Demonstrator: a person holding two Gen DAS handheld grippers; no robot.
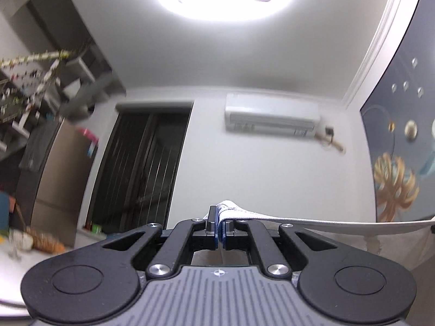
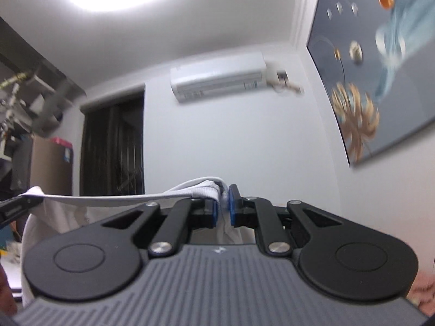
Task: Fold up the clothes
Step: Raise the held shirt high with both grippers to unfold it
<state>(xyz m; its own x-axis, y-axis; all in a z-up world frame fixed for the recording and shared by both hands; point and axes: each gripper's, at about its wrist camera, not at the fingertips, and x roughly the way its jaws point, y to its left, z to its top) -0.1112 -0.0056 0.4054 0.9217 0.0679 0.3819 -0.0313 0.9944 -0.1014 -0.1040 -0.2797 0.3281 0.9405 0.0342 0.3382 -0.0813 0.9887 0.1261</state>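
Left claw (image 1: pixel 220 222) clenched on a bunched corner of the white garment (image 1: pixel 339 224). Right claw (image 2: pixel 223 203) likewise grips its other end; hem stretched taut between both, cloth hanging beneath.

no readable text, labels or numbers anywhere

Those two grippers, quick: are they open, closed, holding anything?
Left gripper: jaws closed on the white garment, pinching its edge.
Right gripper: jaws closed on the same white garment, which stretches between the two.
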